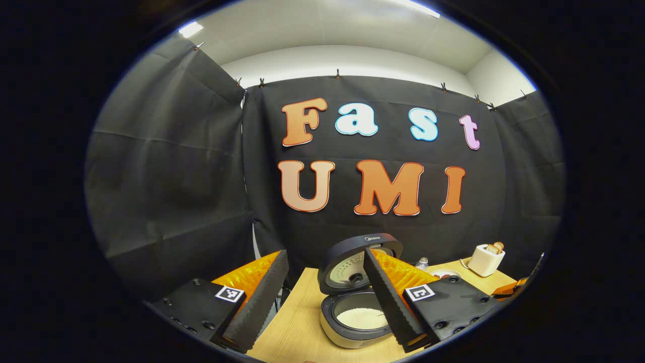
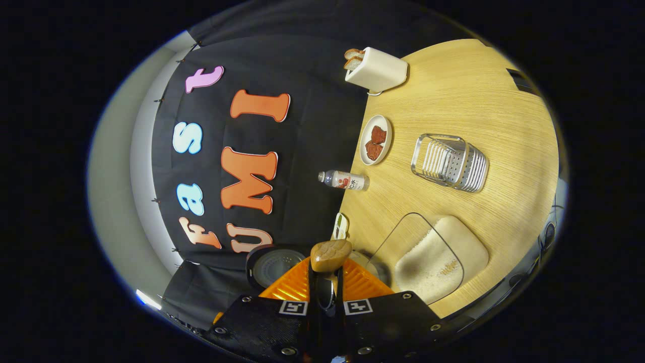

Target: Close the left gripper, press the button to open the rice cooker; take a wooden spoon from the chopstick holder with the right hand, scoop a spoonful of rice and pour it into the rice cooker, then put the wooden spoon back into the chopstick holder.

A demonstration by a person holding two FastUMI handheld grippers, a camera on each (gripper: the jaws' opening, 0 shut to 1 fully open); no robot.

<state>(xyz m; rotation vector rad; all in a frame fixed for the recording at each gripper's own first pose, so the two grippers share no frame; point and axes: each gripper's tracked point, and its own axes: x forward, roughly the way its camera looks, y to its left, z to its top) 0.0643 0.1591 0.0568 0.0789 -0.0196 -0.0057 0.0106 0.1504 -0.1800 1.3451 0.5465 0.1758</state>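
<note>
The rice cooker stands open on the wooden table, its lid raised and white rice in the pot. My left gripper is held open in front of the cooker, fingers wide apart with nothing between them. My right gripper is shut on the handle of the wooden spoon; the spoon's bowl juts past the fingertips beside the cooker's lid. Whether the bowl holds rice is hidden. The metal chopstick holder stands farther off on the table. A clear container of rice sits close to the right gripper.
A white toaster with bread, a plate of red pieces and a small bottle line the table's far edge along the black cloth wall. The toaster and bottle are right of the cooker.
</note>
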